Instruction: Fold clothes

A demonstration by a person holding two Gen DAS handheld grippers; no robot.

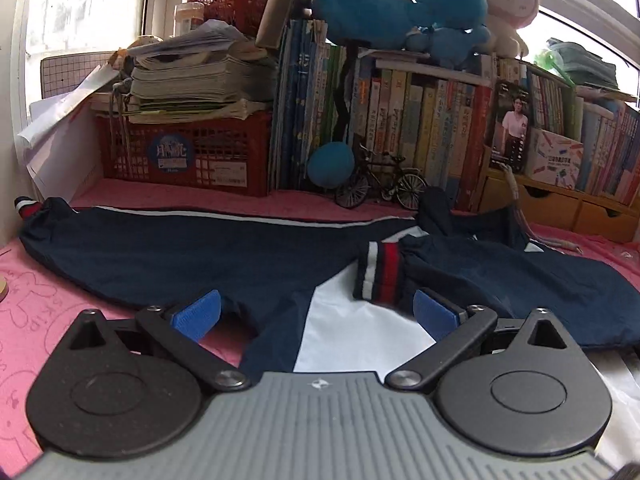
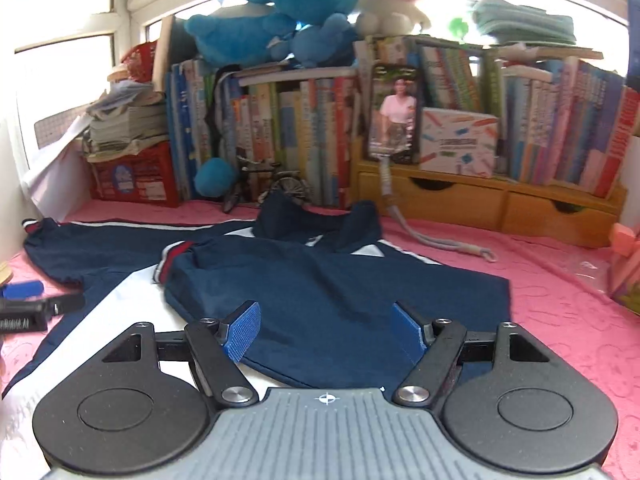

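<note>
A navy and white jacket (image 1: pixel 192 256) lies face down on the pink mat. Its left sleeve stretches out to the left, ending in a striped cuff (image 1: pixel 25 204). The right sleeve (image 2: pixel 312 280) is folded across the back, its red, white and navy cuff (image 1: pixel 378 270) resting near the middle. My left gripper (image 1: pixel 316 314) hovers open over the white panel (image 1: pixel 352 332), nothing between its blue pads. My right gripper (image 2: pixel 326 332) stands open above the folded sleeve with no cloth pinched. The left gripper's blue fingertip (image 2: pixel 22 289) shows at the left edge of the right wrist view.
Behind the jacket stand a row of books (image 1: pixel 420 132), a red crate (image 1: pixel 184 156) under stacked papers, a model bicycle (image 1: pixel 380 184), a blue ball (image 1: pixel 331 165) and wooden drawers (image 2: pixel 480 204). Plush toys (image 1: pixel 400 0) sit on top. A braided cord (image 2: pixel 444 240) lies on the pink mat (image 2: pixel 560 320).
</note>
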